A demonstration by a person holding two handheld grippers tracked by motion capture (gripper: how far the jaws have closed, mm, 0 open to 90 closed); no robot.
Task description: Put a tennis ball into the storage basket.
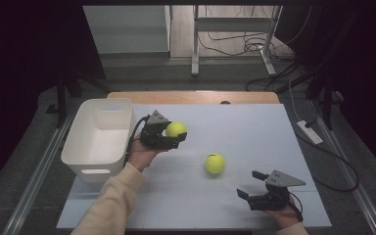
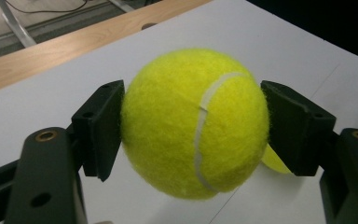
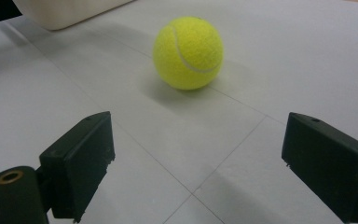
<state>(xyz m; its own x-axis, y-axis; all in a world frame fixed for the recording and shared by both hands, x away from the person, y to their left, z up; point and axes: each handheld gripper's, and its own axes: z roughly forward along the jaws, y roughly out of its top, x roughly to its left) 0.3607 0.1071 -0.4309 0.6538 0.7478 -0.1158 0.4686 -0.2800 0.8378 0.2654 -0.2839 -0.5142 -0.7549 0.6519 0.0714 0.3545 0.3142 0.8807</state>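
Observation:
My left gripper (image 1: 174, 136) is shut on a yellow tennis ball (image 1: 176, 129) and holds it above the table, just right of the white bin (image 1: 98, 137). In the left gripper view both black pads press the sides of this ball (image 2: 193, 123), and a sliver of the other ball (image 2: 275, 161) shows behind the right pad. That second tennis ball (image 1: 215, 163) lies on the pale table near the middle. My right gripper (image 1: 251, 184) rests near the front right, open, its jaws wide apart. Ahead of them, in the right gripper view, lies the loose ball (image 3: 188, 52).
The white bin stands at the table's left side; its corner (image 3: 70, 11) appears in the right gripper view. A wooden strip (image 1: 193, 97) runs along the table's far edge. Table legs and cables lie on the floor beyond.

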